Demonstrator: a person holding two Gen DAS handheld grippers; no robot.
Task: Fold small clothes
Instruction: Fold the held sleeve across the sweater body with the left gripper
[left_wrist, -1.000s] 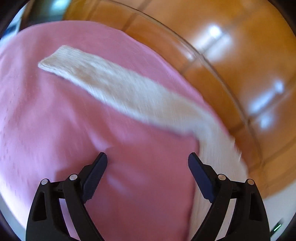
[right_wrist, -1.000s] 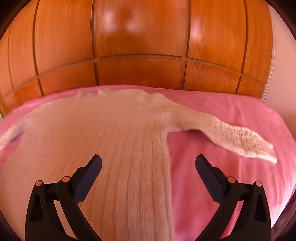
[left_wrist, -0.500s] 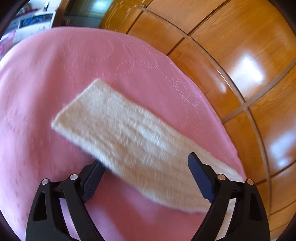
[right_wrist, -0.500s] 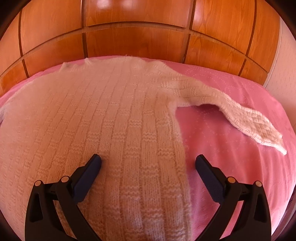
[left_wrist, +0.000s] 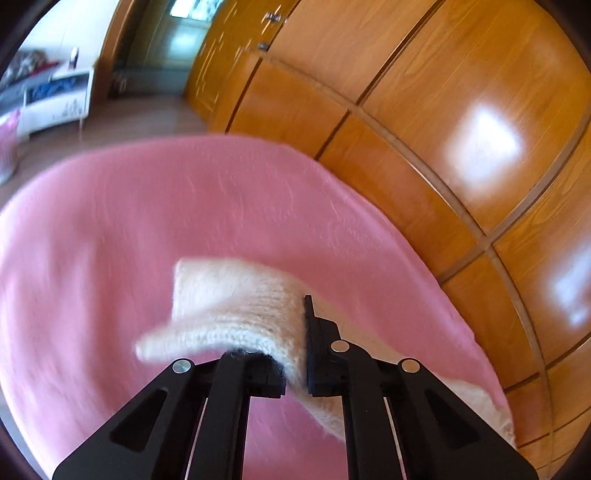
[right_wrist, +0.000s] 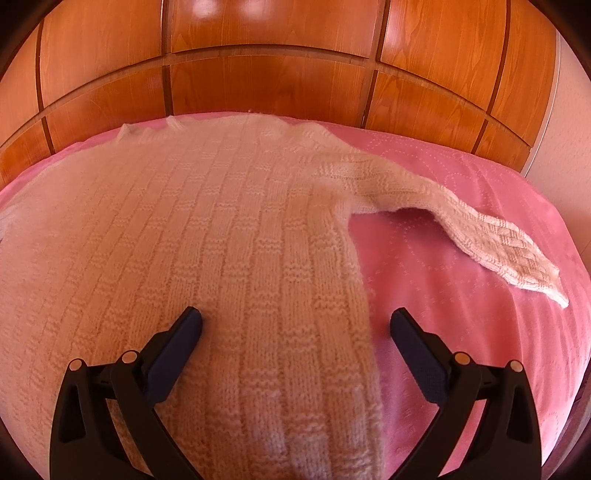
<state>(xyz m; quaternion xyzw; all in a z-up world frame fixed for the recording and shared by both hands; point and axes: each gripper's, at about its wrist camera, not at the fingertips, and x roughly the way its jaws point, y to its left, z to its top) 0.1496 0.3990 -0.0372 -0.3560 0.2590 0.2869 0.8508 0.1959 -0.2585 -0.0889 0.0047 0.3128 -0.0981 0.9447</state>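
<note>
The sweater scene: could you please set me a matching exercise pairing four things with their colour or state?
Things:
1. left gripper
2. right gripper
3. bedspread
4. wardrobe

States:
A. wooden, orange-brown
B. open over the sweater body
C. pink
D. shut on a sleeve

Pairs: 1-D, 2-B, 3-C, 4-A

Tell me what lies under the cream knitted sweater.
The sweater lies flat on a pink bedspread, which shows bare around its right sleeve. Whatever sits beneath the sweater's body is covered. The left claw has pinched the other sleeve.
</note>
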